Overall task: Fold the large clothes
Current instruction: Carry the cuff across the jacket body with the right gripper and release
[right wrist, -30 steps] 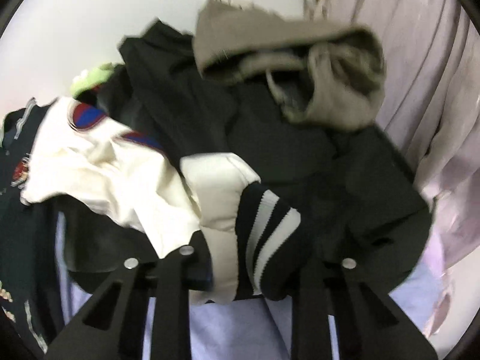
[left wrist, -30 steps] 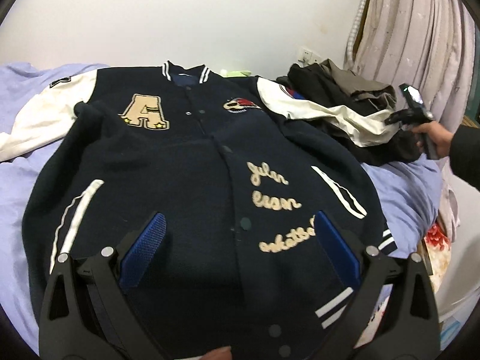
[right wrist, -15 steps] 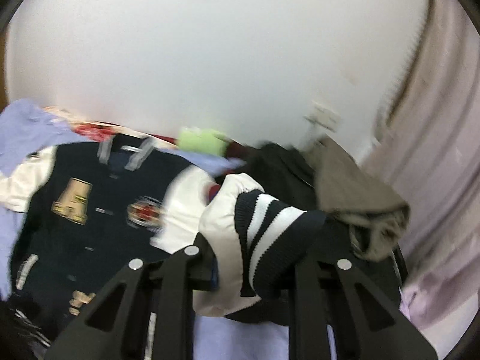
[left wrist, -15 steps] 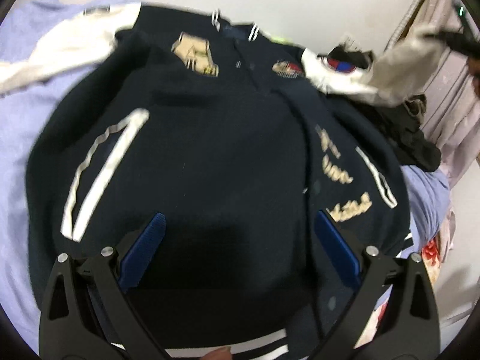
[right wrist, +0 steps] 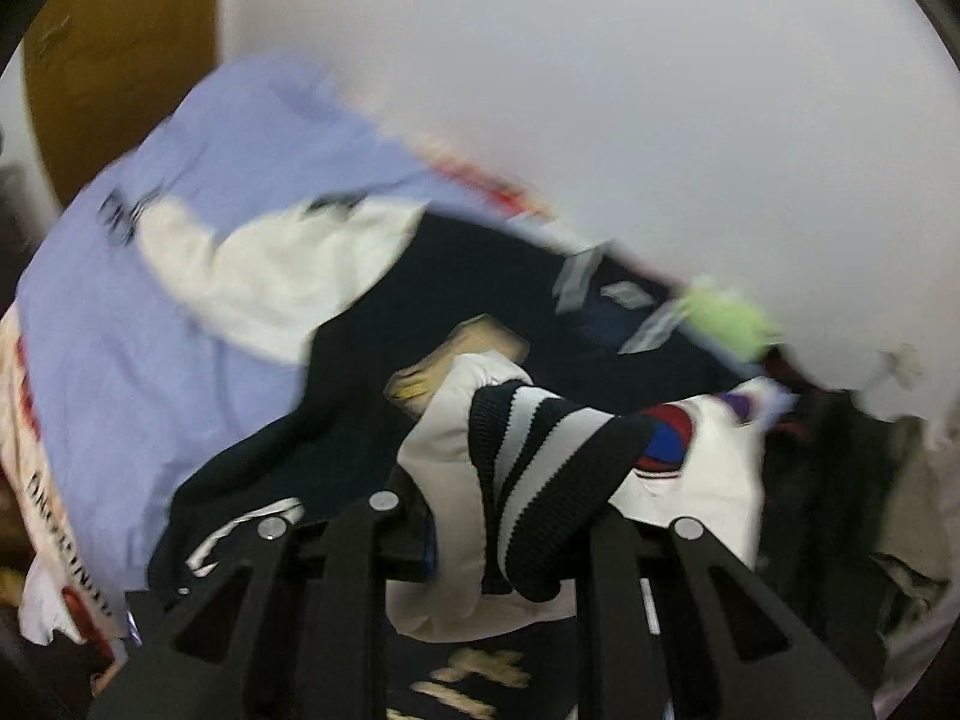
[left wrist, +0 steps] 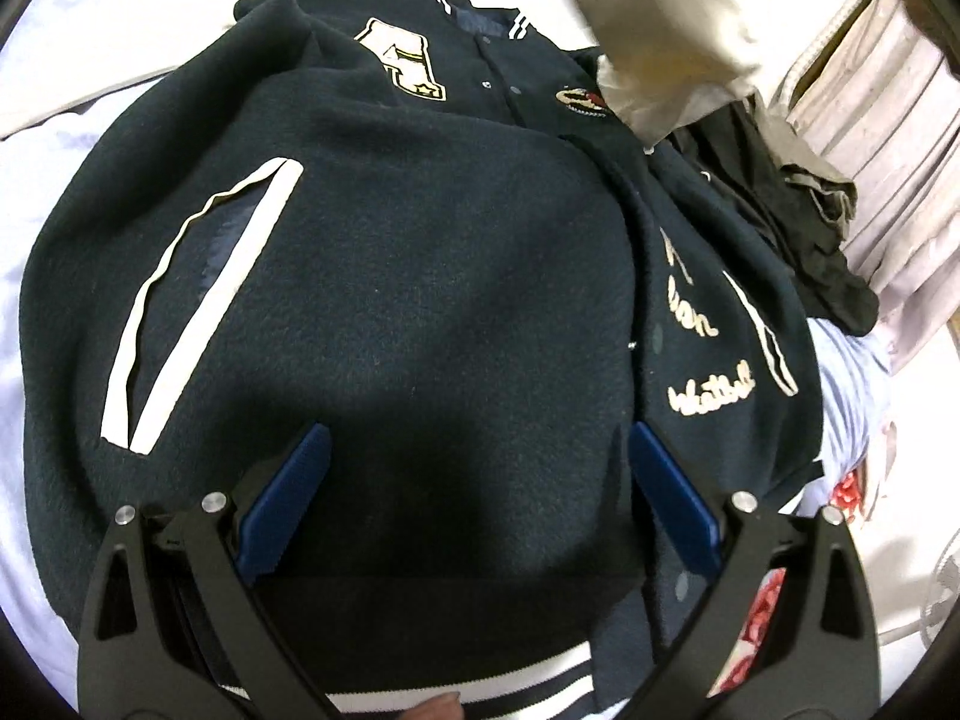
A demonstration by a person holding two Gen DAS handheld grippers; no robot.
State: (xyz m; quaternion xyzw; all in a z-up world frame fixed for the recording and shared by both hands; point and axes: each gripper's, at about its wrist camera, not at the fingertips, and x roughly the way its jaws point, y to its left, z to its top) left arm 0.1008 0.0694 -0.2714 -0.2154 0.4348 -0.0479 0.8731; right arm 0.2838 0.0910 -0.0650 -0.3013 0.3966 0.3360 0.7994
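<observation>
Left wrist view: left claw point(left wrist: 474, 501) spread, hovering over the jacket point(left wrist: 420, 276) lying flat on the bed point(left wrist: 36, 138) ahead. Right wrist view: right claw point(right wrist: 510, 516) pinching the striped cuff point(right wrist: 552, 456); carry the sleeve point(right wrist: 456, 420) across the chest smoothly.

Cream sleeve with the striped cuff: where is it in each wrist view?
Left wrist: cream sleeve lifted at top right, cuff out of frame.
Right wrist: lower centre, striped cuff clamped in the right gripper.
Shared landmark: the A patch on the jacket chest.
</observation>
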